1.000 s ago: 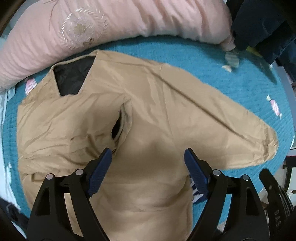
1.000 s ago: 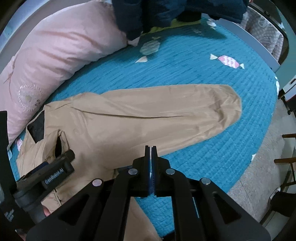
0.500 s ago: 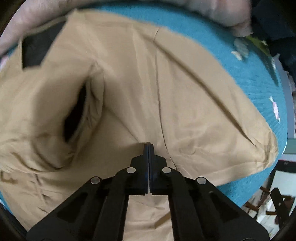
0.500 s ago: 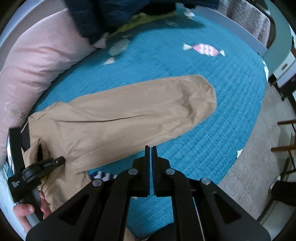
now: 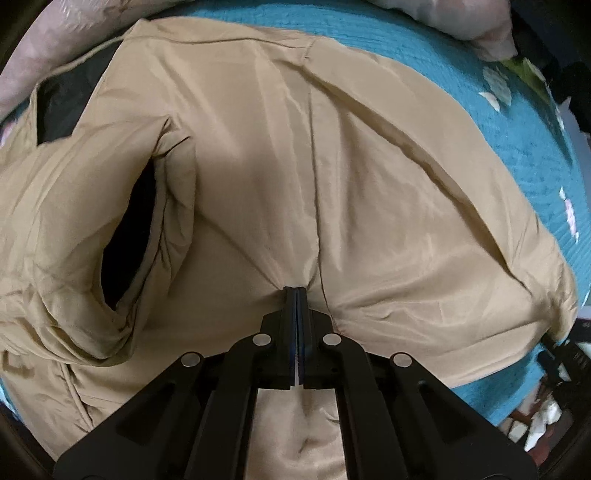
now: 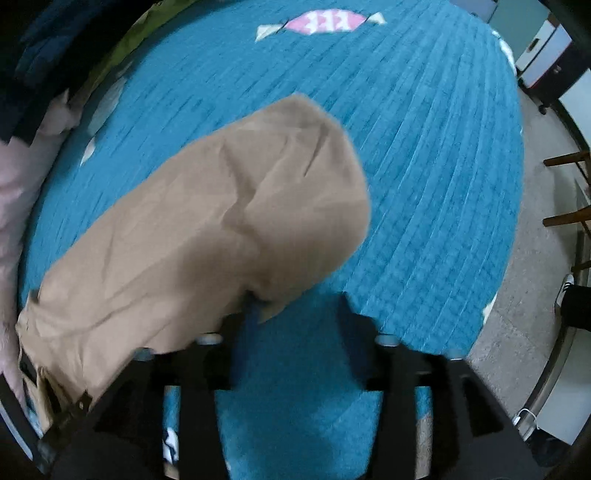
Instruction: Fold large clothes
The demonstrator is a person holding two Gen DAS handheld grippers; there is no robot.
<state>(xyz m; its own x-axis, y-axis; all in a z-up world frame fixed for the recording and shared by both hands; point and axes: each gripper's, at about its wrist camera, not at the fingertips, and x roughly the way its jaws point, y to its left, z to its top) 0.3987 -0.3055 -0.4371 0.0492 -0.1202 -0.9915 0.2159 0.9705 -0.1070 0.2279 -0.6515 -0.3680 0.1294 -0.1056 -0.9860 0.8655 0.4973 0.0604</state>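
Tan jacket point(image 5: 258, 155) pinched mid-body by the closed left gripper point(image 5: 296, 291); right gripper point(image 6: 295, 306), jaws just opening and empty, must take the sleeve point(image 6: 280, 192) end.

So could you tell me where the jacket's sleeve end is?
In the right wrist view, the sleeve end lies mid-frame on the teal bedspread, just ahead of the open right gripper.

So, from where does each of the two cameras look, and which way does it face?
Left wrist view: sits on the left tool, facing down onto the tan jacket body; its black fingers show, shut and pinching a fold of fabric.
Right wrist view: sits on the right tool, facing down at the jacket's sleeve end on the teal bedspread; its blurred fingers show, just opened, with one finger at the sleeve edge.
Shared: both show the same jacket, the bedspread and the pink pillow.
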